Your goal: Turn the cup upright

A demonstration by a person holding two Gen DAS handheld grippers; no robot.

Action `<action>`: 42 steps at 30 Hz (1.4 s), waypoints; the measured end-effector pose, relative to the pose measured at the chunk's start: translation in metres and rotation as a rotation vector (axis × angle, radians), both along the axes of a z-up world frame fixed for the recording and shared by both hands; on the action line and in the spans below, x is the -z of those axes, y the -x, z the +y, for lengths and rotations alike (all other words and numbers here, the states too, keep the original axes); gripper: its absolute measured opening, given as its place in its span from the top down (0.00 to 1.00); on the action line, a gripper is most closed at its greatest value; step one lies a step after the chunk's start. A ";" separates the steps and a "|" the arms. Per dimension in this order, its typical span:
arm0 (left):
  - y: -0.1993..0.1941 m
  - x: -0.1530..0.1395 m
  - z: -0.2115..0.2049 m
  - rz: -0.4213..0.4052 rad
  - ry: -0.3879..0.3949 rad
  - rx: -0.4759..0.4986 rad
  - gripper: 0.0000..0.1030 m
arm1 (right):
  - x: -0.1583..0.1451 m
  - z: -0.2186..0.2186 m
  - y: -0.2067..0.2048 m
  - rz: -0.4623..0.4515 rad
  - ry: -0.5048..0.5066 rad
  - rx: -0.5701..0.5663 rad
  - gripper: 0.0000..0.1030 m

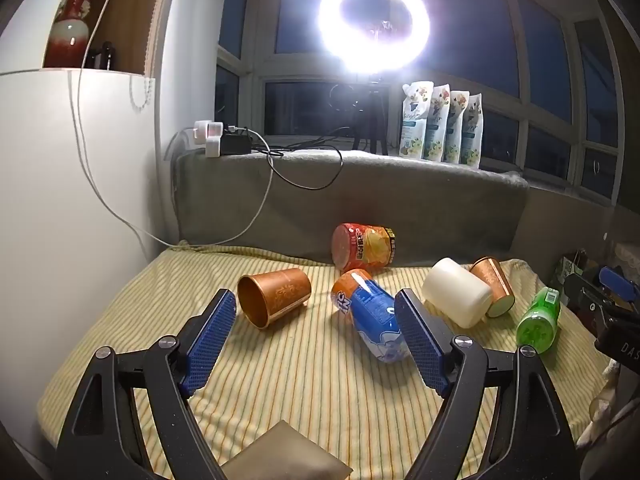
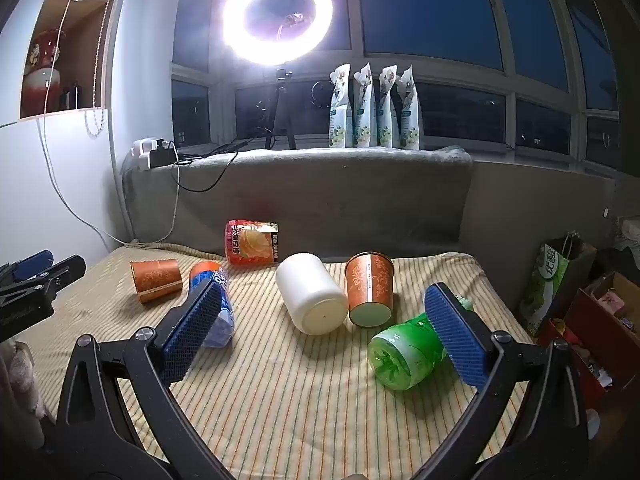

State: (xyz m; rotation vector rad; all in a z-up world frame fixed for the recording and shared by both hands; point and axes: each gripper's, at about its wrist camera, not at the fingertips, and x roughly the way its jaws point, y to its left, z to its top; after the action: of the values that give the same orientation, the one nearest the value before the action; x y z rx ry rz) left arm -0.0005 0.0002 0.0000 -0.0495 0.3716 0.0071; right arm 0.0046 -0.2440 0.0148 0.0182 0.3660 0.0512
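Several cups lie on their sides on a striped cloth [image 1: 300, 380]. A copper cup [image 1: 274, 295] lies with its mouth toward me, just ahead of my open left gripper [image 1: 316, 320]; it also shows in the right wrist view [image 2: 156, 280]. A blue and orange cup [image 1: 370, 318] lies by the left gripper's right finger. A white cup [image 2: 314, 294], a second copper cup [image 2: 370, 290] and a green cup [image 2: 408, 352] lie ahead of my open, empty right gripper [image 2: 324, 316]. A red-orange cup [image 2: 252, 242] lies at the back.
A grey padded ledge [image 1: 360, 200] rises behind the cloth, with a ring light [image 1: 374, 22], a power strip [image 1: 216, 140] with cables and several pouches [image 1: 442, 124] on it. A white cabinet [image 1: 60, 200] stands at the left. Bags and boxes [image 2: 580, 300] sit at the right.
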 end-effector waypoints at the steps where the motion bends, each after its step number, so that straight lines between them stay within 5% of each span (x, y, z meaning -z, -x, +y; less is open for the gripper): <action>1: 0.000 0.000 0.000 0.000 0.000 0.001 0.21 | 0.000 0.000 0.000 0.004 0.004 -0.001 0.00; 42: -0.003 0.004 0.005 0.025 0.000 -0.007 0.21 | 0.002 -0.002 -0.007 0.006 0.021 0.005 0.00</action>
State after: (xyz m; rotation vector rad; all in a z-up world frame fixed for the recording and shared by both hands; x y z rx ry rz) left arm 0.0020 0.0055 -0.0037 -0.0508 0.3965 0.0141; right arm 0.0118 -0.2456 0.0130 -0.0013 0.3722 0.0425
